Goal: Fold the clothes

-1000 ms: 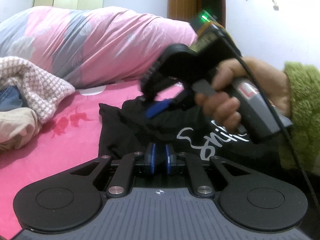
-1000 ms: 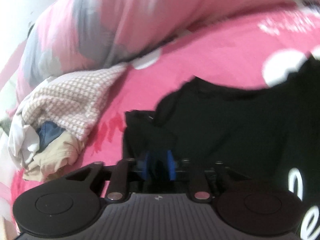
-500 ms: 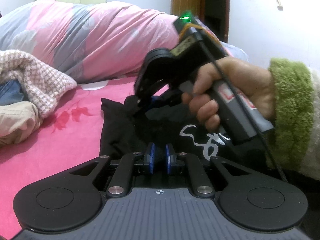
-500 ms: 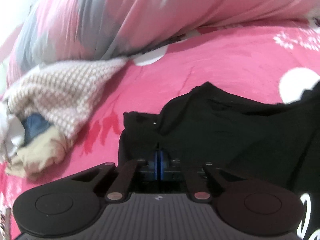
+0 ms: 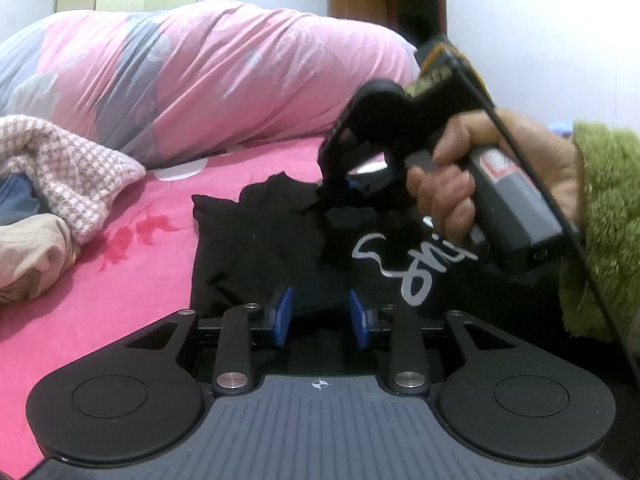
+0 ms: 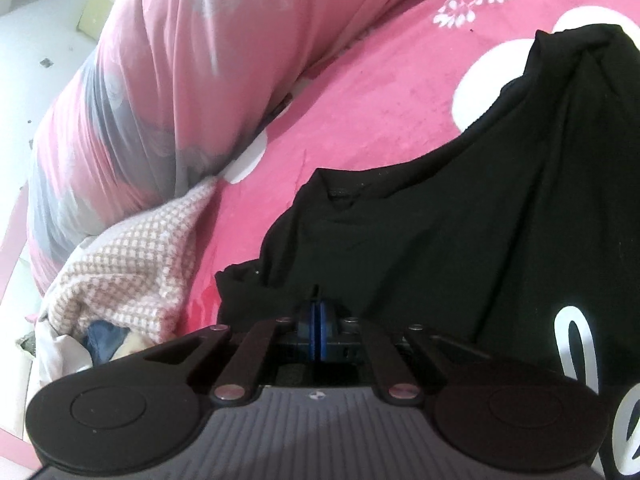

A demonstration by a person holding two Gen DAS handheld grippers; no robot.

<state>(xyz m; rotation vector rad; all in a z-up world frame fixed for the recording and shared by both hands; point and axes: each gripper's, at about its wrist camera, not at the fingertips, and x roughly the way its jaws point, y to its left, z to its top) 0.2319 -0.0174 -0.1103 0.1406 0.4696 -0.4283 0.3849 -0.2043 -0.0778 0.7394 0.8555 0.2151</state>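
Left gripper (image 5: 320,316) fingers just parted, black shirt (image 5: 256,248) edge loose between them on the pink bed (image 5: 100,300); right gripper (image 6: 318,322) now pinches shirt fabric, taking over for the fold.

The right gripper (image 6: 318,320) pinches a fold of a black garment (image 6: 460,220) spread on a pink bed sheet (image 6: 360,92), its blue pads closed together; a checked knit (image 6: 132,268) and rolled duvet (image 6: 160,80) lie to the left.
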